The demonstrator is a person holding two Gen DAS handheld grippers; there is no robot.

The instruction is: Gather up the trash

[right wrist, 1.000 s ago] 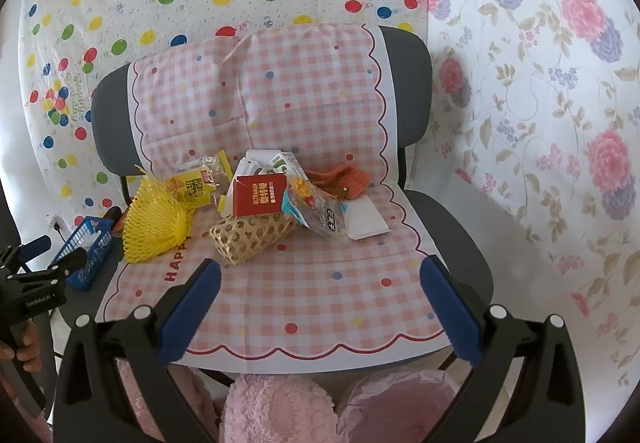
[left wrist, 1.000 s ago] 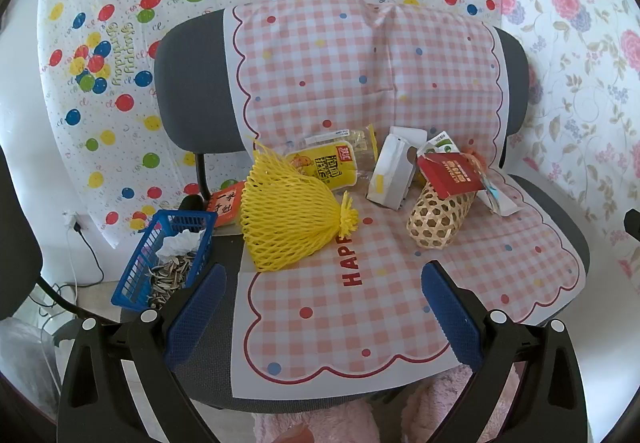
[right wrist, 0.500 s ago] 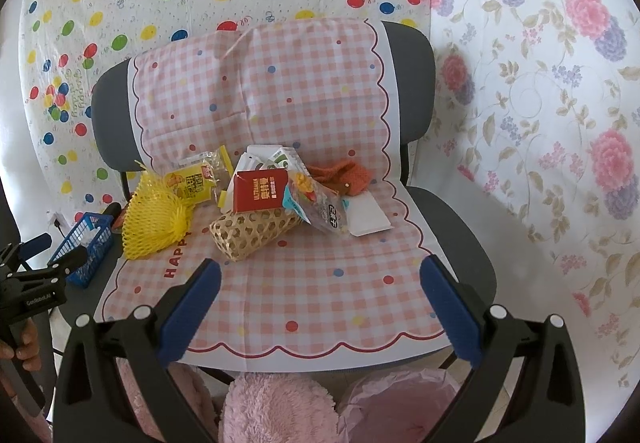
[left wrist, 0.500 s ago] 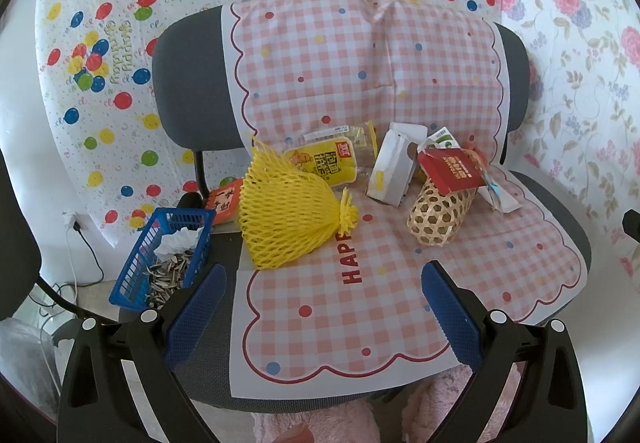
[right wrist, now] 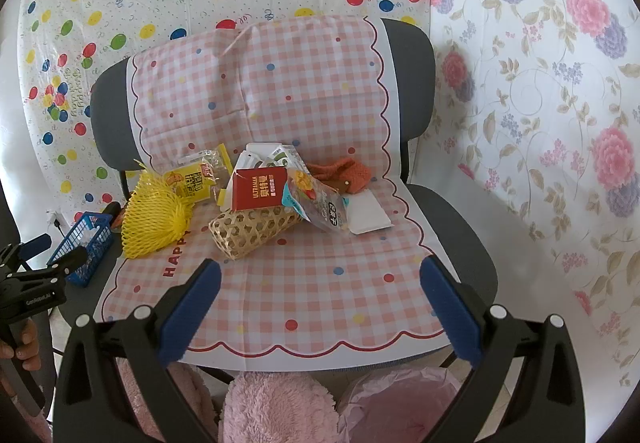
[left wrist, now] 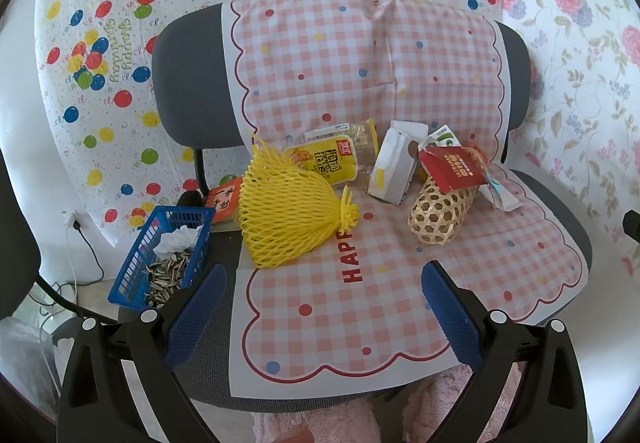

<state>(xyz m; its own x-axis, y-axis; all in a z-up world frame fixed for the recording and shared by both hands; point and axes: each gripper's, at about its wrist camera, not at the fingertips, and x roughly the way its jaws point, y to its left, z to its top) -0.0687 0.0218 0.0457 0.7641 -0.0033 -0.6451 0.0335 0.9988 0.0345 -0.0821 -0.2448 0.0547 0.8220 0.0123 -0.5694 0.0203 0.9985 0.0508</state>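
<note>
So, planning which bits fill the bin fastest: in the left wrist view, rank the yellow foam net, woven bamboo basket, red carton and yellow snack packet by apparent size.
1. Yellow foam net, clearly largest.
2. Woven bamboo basket.
3. Yellow snack packet and red carton: too alike, partly hidden.

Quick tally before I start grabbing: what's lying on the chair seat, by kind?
Yellow foam net: 1
Woven basket: 1
Snack packets (yellow, clear printed): 2
Boxes and cartons (red, white, green-and-white): 3
Orange knitted pouch: 1
White envelope: 1
Total: 9
</note>
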